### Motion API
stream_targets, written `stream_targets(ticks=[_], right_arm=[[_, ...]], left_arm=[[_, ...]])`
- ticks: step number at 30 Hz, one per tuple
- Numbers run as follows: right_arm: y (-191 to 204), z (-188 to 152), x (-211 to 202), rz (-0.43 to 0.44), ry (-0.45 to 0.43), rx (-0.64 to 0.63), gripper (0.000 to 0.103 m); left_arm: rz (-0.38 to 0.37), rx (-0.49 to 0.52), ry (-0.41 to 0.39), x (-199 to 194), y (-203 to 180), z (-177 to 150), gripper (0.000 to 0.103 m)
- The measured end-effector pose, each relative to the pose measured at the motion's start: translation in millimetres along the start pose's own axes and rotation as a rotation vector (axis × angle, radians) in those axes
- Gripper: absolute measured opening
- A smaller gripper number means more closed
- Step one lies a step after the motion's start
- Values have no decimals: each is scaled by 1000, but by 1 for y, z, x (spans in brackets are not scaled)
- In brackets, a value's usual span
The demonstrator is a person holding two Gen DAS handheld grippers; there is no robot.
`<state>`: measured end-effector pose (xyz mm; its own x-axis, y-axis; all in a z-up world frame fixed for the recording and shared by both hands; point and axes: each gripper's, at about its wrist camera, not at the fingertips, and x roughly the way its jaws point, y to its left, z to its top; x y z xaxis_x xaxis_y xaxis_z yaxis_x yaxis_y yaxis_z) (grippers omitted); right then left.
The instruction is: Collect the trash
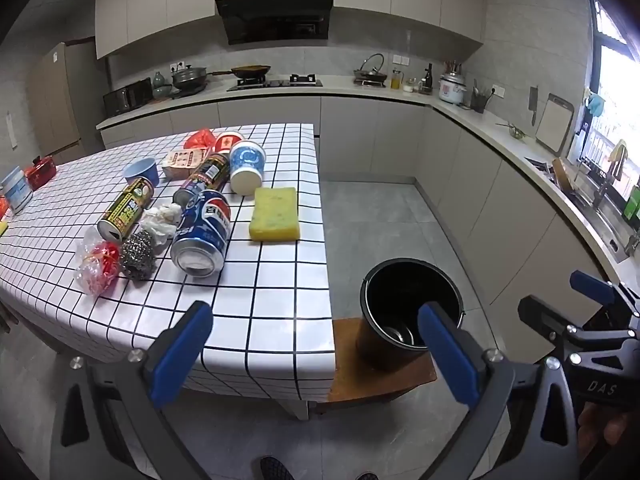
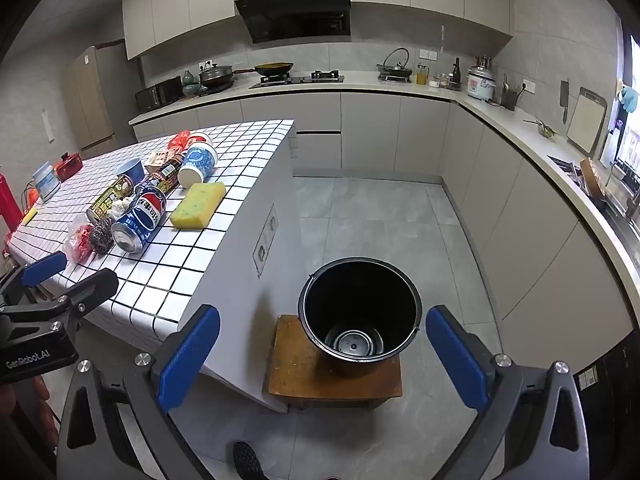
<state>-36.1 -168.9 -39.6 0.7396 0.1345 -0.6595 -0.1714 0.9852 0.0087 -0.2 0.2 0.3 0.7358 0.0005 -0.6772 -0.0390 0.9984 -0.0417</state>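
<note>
My left gripper (image 1: pixel 316 352) is wide open and holds nothing. My right gripper (image 2: pixel 324 356) is wide open too, and it is empty as well. Both tip down toward the floor.

The left one hangs over the near right corner of the table (image 1: pixel 280 308). The right one hangs past the table's right edge, above the black bucket (image 2: pixel 360 312). The bucket stands on a small brown wooden stool (image 2: pixel 296 380) on the floor, just beside that corner of the table. I see no trash in it yet.

The trash lies ahead of my left gripper and off to its left, in a bunch near the middle of the table. So I think the left hand is nearer to it, and the right hand is nearer to the bucket.

The closest thing is a blue soda can (image 1: pixel 202 236). It lies on its side, and its long way points toward me, with its round end facing me. It is smooth, shiny metal, so it may roll. Beside it sit a scratchy steel scrubber (image 1: pixel 138 256), a crinkly plastic wrapper (image 1: pixel 98 266), some crumpled white paper (image 1: pixel 162 218) and a yellow can (image 1: pixel 124 210). A soft yellow sponge (image 1: pixel 275 213) lies flat near the right edge. A white and blue paper cup (image 1: pixel 246 168) lies tipped over behind it.

The table top has white squares with black lines.
</note>
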Motion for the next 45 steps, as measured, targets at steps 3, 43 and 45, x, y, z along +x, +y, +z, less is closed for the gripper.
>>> stream_targets(ticks=[3, 43, 45], right_arm=[[-1, 0, -1, 2, -9, 3, 103], [-7, 5, -3, 2, -8, 8, 103], [-7, 5, -3, 1, -8, 9, 103]], left_arm=[[3, -3, -10, -1, 1, 1, 103], [9, -9, -46, -8, 1, 4, 103], [9, -10, -46, -7, 1, 4, 103]])
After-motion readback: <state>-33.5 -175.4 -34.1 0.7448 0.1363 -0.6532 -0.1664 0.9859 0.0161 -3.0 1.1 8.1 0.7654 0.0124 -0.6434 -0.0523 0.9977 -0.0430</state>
